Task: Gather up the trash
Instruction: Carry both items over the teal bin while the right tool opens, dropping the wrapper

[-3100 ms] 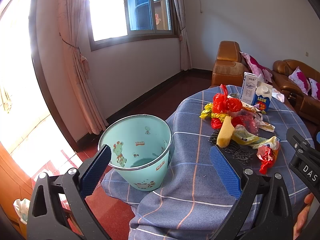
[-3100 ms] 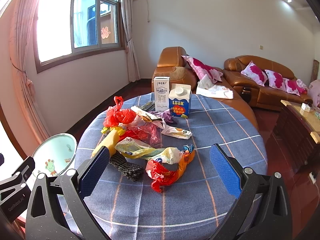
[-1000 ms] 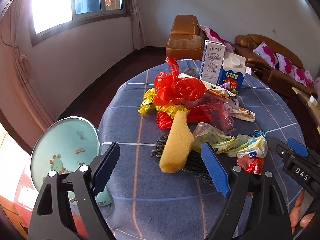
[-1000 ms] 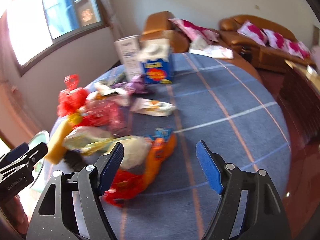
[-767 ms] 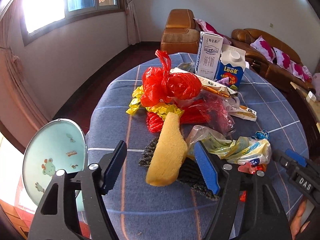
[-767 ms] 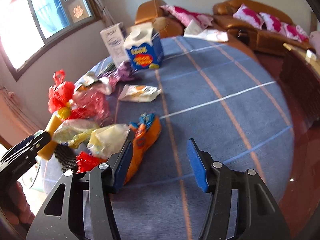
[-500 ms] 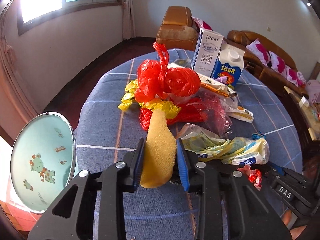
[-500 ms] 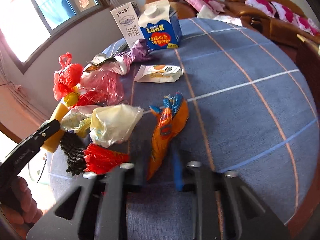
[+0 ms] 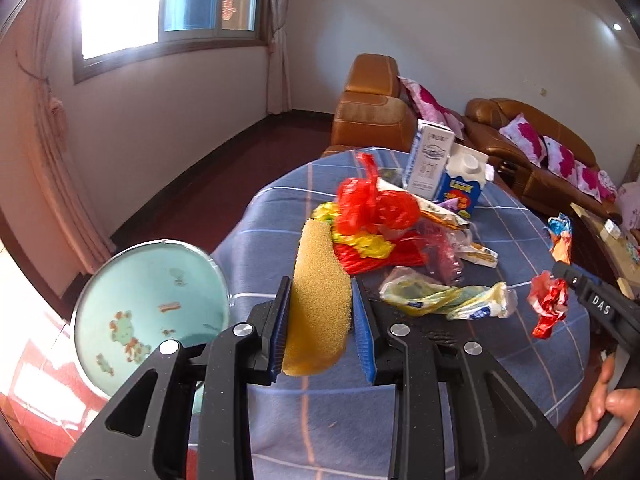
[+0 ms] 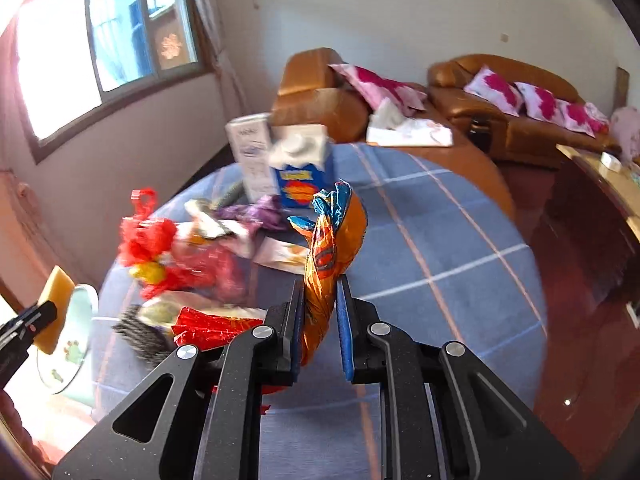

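Observation:
My left gripper is shut on a yellow sponge and holds it above the table's near left edge, beside the pale green bin. My right gripper is shut on an orange and blue snack wrapper, lifted off the table; the wrapper also shows in the left wrist view, with a red wrapper hanging at the gripper. More trash lies on the blue checked tablecloth: a red plastic bag, a yellow-green bag, and two cartons.
The bin stands off the table's left edge, also in the right wrist view. A black scrubber and a red packet lie near the table's front. Brown sofas with pink cushions stand behind. A wooden cabinet is at right.
Both grippers closed, the left on the sponge, the right on the orange wrapper. Both then lifted their loads off the table.

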`<state>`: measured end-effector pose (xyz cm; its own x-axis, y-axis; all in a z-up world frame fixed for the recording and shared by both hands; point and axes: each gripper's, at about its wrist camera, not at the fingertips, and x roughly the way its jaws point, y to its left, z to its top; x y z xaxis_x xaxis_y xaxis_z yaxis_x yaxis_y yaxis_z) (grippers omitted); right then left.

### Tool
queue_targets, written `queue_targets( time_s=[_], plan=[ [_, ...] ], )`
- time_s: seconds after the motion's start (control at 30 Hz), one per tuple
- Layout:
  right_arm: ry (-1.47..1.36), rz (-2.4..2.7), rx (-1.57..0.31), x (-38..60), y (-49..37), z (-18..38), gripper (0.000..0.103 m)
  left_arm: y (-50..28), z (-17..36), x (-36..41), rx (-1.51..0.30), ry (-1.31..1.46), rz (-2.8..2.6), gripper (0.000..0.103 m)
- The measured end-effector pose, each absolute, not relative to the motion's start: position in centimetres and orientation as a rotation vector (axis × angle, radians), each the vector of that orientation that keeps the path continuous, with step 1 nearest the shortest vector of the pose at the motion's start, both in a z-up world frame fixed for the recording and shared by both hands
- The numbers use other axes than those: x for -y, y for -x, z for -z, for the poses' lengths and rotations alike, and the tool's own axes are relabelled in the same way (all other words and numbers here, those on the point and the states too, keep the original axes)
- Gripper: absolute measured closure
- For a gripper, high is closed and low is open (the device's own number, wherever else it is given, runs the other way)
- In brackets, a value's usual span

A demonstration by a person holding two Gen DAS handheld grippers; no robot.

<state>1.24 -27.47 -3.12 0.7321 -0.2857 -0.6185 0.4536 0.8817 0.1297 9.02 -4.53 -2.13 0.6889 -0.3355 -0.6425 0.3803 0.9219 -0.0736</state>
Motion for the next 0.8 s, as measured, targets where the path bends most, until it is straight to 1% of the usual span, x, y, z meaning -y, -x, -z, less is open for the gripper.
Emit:
queue_targets(
  time_s=[0.4, 0.8],
  plan=[
    [-0.157, 0.135, -0.645, 17.2, -6.6, 2.0, 0.087, -9.2, 1.5, -3.3, -0.69, -0.025, 0.217, 0.074],
    [-0.035, -0.005, -0.666, 9.5, -10.6, 2.7, 0.087, -10.4, 2.5, -8.1, -0.714, -0.04, 0.066, 0.074]
  ],
)
